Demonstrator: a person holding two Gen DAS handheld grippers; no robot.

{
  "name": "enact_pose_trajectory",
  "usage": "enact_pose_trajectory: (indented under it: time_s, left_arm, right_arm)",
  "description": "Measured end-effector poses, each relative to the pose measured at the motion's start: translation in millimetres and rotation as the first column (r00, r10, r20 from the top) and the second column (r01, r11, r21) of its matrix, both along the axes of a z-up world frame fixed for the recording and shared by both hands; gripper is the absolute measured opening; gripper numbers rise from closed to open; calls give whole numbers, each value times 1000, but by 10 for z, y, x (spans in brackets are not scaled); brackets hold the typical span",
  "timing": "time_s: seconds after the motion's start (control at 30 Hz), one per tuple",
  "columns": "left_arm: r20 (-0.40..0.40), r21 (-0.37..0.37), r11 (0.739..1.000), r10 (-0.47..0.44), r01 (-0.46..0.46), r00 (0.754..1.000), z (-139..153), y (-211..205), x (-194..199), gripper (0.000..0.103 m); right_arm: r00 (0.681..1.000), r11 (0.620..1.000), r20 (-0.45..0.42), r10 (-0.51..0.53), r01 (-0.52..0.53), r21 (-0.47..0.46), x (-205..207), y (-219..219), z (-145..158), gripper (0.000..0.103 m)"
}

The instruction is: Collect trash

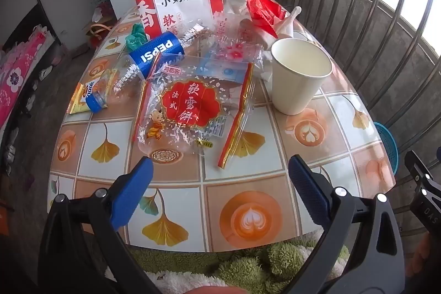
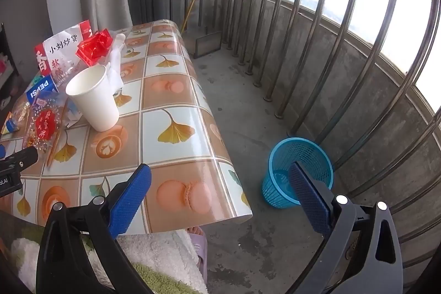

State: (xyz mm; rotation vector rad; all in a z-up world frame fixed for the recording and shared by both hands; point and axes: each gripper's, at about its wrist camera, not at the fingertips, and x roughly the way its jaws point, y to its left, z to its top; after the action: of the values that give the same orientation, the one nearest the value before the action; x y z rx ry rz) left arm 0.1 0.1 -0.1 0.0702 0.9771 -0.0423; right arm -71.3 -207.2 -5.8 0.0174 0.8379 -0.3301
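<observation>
Trash lies on the patterned table [image 1: 248, 200]: a clear snack wrapper with a red label [image 1: 193, 106], an empty Pepsi bottle [image 1: 148, 57] on its side, a white paper cup [image 1: 299, 76] standing upright, a red-and-white paper bag [image 1: 182, 4], a red wrapper [image 1: 261, 10] and a white plastic bag [image 1: 286, 24]. My left gripper [image 1: 220, 178] is open and empty above the table's near edge, short of the clear wrapper. My right gripper [image 2: 220, 183] is open and empty over the table's right corner. A blue mesh bin [image 2: 297, 170] stands on the floor.
A metal railing [image 2: 317, 32] runs along the balcony to the right of the table. The cup also shows in the right wrist view [image 2: 93, 101]. A yellow sachet [image 1: 80, 98] lies by the bottle cap. A fluffy green and white garment [image 1: 248, 263] is below the table edge.
</observation>
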Motion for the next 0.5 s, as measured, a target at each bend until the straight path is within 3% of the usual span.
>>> enact_pose_trajectory:
  time_s: [0.5]
  left_arm:
    - [0, -6, 1000, -4, 4, 1000, -12, -25, -3, 94]
  right_arm:
    - [1000, 1000, 4, 3, -3, -2, 20, 30, 38, 97]
